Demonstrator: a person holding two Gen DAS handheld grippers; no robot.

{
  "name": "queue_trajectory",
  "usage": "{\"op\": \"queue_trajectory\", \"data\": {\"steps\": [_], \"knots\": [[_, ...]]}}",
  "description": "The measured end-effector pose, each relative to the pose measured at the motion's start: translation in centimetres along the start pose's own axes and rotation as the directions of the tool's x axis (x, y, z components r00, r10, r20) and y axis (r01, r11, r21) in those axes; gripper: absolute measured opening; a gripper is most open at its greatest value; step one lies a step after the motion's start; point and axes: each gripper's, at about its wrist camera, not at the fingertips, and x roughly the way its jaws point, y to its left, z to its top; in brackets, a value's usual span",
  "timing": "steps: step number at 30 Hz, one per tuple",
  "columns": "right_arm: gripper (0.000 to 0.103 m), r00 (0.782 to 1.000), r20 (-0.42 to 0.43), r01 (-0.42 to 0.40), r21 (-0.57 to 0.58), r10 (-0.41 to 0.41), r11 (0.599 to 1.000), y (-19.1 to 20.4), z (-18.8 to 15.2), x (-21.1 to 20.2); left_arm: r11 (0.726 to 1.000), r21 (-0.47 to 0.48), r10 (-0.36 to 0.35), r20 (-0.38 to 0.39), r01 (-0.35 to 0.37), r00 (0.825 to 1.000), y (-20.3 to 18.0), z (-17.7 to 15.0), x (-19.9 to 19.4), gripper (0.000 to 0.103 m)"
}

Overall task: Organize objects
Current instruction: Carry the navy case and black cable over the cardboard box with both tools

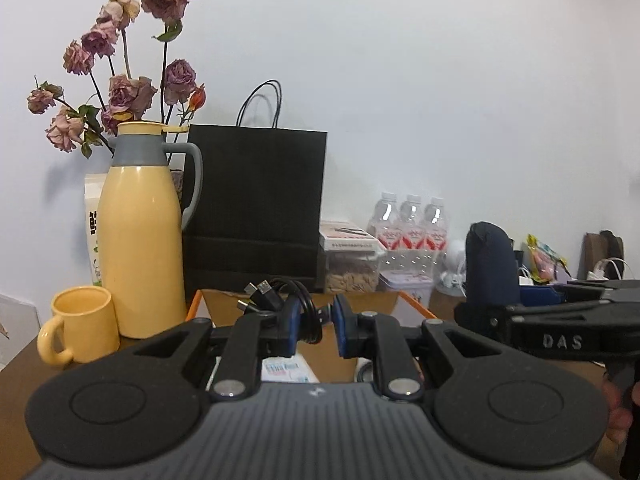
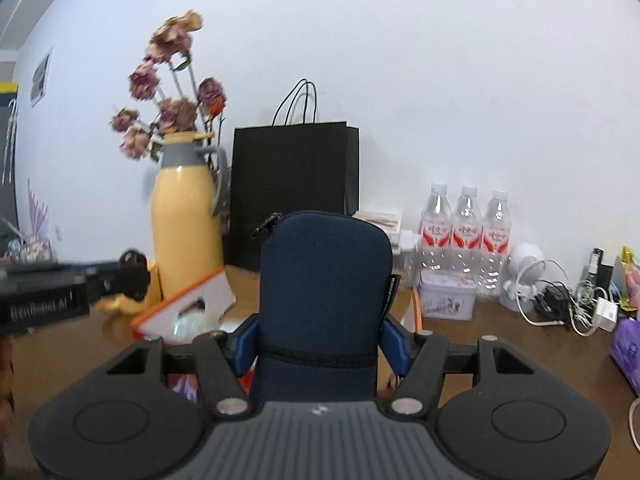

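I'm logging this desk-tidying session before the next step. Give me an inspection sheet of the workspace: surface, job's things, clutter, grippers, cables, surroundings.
Surface: brown wooden table, crowded along the wall.
Job's things: coiled black USB cable and navy zip pouch, both lifted; open cardboard box with orange edge below.
Clutter: yellow thermos jug, yellow mug, black paper bag, three water bottles, snack jar, small tin, white mini fan.
Grippers: left gripper shut on the cable; right gripper shut on the pouch.
Cables: tangled white and black charger leads at the right.
Surroundings: white wall; dried roses behind the jug.
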Motion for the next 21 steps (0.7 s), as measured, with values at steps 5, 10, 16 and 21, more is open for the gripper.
{"op": "queue_trajectory", "data": {"steps": [5,10,16,21], "knots": [[0.061,0.998,-0.055,-0.013,0.072,0.017,0.997,-0.6,1.7,6.0,0.999,-0.033,0.019,-0.036,-0.02,0.999,0.9,0.6,4.0,0.018],[0.061,0.994,-0.107,-0.016,0.113,0.028,0.993,-0.6,1.3,11.1,0.997,-0.056,0.043,-0.093,-0.048,0.995,1.7,0.3,8.2,0.018],[0.061,0.979,-0.198,-0.008,0.142,0.036,0.99,-0.6,-0.1,16.5,0.996,-0.055,0.058,-0.172,-0.069,0.983,2.6,-0.7,11.9,0.018],[0.061,0.97,-0.238,-0.013,0.122,0.042,0.992,-0.2,-1.1,18.4,0.997,-0.031,0.066,-0.194,-0.073,0.979,2.8,-1.2,13.7,0.018]]}}
